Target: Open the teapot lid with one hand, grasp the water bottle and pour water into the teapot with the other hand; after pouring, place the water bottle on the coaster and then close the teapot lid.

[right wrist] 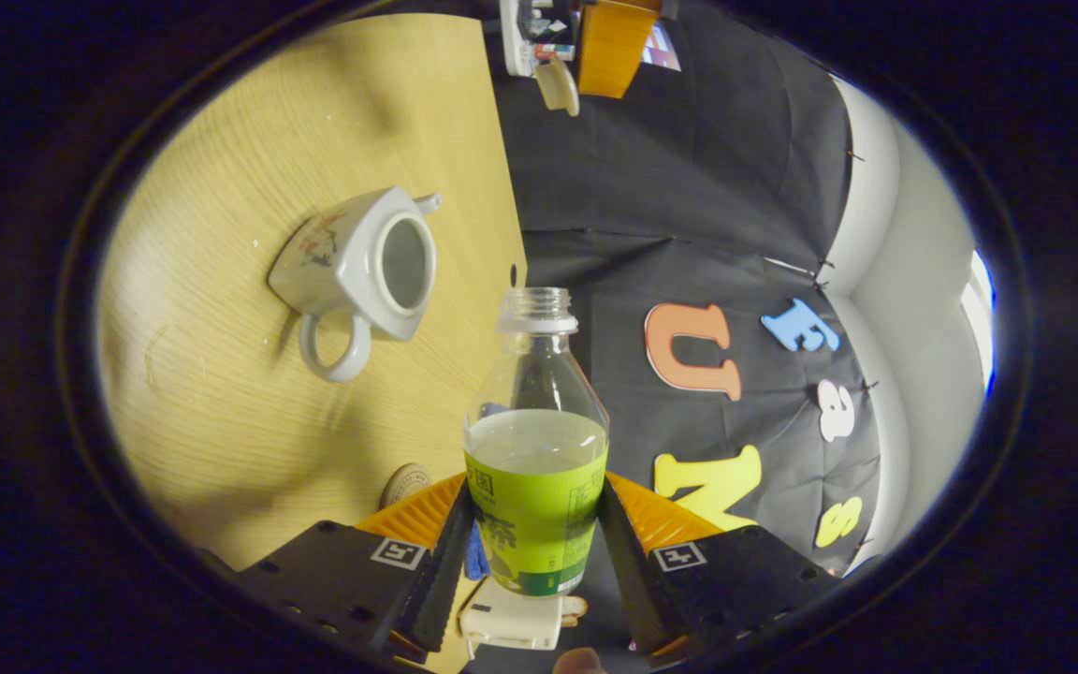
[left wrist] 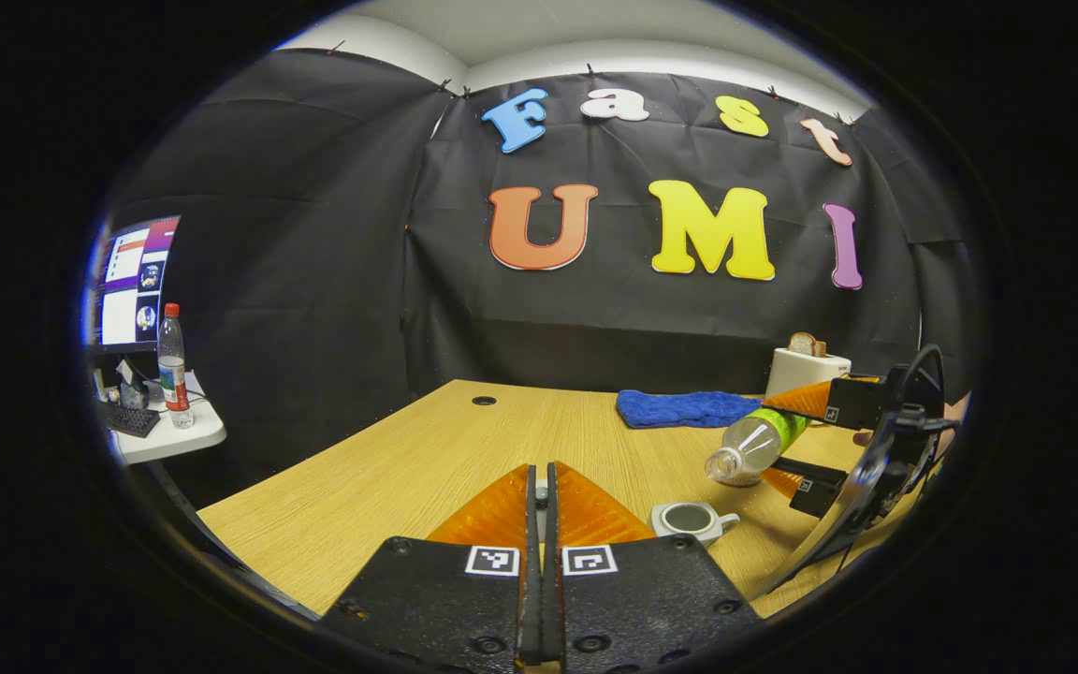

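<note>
Right gripper was clamped on the water bottle, both fingers pressed against the green label, one each side. Bottle had no cap and was partly filled. In the left gripper view the same bottle lay tipped nearly sideways in the air, mouth pointing toward the teapot and hanging just above and to the side of it, not touching. The right gripper showed at the far right edge there, bottle between its fingers.

Teapot sat on the wooden table with its lid off, opening bare. In the right gripper view the teapot showed its handle, spout and a small painted pattern on the side.

Left gripper had its fingers drawn in to a thin slit; a small pale thing sat between the tips, couldn't tell what it was. In the right gripper view the left gripper held a pale lid-like piece off past the table edge.

Coaster lay flat on the table, just beside the right gripper's finger.

Also on the table: blue cloth, toaster with a bread slice in it. Side desk at left held a second bottle, keyboard and monitor.
</note>
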A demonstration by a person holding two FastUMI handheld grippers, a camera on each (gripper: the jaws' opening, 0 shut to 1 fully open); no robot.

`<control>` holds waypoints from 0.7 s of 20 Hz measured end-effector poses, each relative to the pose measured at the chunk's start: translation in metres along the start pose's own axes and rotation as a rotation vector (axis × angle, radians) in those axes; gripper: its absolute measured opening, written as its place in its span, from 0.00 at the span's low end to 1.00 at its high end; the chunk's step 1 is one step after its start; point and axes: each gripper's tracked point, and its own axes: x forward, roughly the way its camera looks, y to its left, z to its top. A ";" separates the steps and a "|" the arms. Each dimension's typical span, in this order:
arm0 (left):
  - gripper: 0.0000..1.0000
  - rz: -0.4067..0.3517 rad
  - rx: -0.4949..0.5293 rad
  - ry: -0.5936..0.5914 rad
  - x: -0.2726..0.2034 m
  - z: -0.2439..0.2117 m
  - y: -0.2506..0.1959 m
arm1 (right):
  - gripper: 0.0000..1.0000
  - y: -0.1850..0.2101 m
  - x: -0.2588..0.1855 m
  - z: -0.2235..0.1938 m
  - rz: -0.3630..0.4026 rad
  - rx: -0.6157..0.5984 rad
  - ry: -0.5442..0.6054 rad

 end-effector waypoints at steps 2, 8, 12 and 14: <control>0.03 0.002 -0.001 -0.003 0.000 0.001 0.002 | 0.73 0.003 0.002 0.003 -0.003 -0.054 -0.012; 0.03 -0.006 0.000 0.008 0.001 -0.002 0.001 | 0.73 0.003 -0.004 0.012 -0.030 -0.195 -0.045; 0.03 -0.012 0.003 0.007 0.000 -0.002 0.000 | 0.72 -0.003 -0.010 0.021 -0.066 -0.310 -0.065; 0.03 -0.013 -0.002 0.007 -0.001 -0.002 0.001 | 0.73 -0.006 -0.010 0.024 -0.073 -0.348 -0.072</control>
